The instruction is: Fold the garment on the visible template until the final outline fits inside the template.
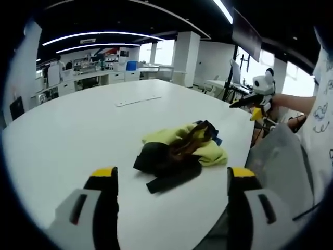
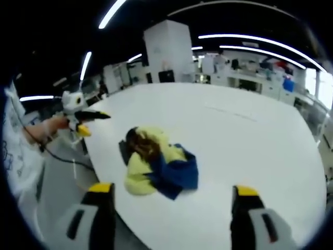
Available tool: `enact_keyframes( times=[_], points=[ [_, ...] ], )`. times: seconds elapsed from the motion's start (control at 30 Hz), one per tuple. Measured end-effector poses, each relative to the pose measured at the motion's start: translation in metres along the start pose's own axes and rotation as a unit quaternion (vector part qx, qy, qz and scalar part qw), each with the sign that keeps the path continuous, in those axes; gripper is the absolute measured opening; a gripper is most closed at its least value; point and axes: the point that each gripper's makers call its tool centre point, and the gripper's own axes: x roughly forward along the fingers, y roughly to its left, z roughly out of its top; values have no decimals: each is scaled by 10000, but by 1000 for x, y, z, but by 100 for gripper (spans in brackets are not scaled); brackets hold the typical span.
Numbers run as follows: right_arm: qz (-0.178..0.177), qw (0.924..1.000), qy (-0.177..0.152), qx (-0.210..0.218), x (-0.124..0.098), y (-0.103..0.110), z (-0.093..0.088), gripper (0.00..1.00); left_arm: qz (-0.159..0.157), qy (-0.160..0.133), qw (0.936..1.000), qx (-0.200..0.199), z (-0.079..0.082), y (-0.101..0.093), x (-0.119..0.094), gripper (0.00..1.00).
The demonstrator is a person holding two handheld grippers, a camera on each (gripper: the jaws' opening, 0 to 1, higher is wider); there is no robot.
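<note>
Left claw (image 1: 173, 179) wide open, holding nothing, yellow-tipped jaws spread either side of my view. Garment (image 1: 179, 151) lies just ahead between the jaws, a crumpled heap of yellow, black, brown and blue on the white surface (image 1: 78, 125), near its right-hand edge. Right claw (image 1: 255, 99) hovers off that edge, ahead and right of my left claw, held in my hand (image 1: 281, 101). Right claw (image 2: 174, 192) also wide open and empty; garment (image 2: 156, 164) sits ahead, slightly left of centre, near the surface (image 2: 250, 140) edge. Left claw (image 2: 80, 117) shows far left, beyond the edge. Thin pale strip (image 1: 138, 101) lies further out on the surface.
</note>
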Motion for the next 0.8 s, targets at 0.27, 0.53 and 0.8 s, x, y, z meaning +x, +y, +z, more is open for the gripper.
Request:
enact_keyframes(
  times=[0.27,0.53,0.8],
  points=[
    [-14,9998,141,-115,19,-10,0,75,223,-36,9997,47,-3,13,4,67],
    [88,9985,435,-330,34,-15,-8,63,217,2,9996,194,-4,14,21,50],
    [239,9972,477,-515,48,-7,-4,52,116,408,9946,946,-11,15,44,35]
  ],
)
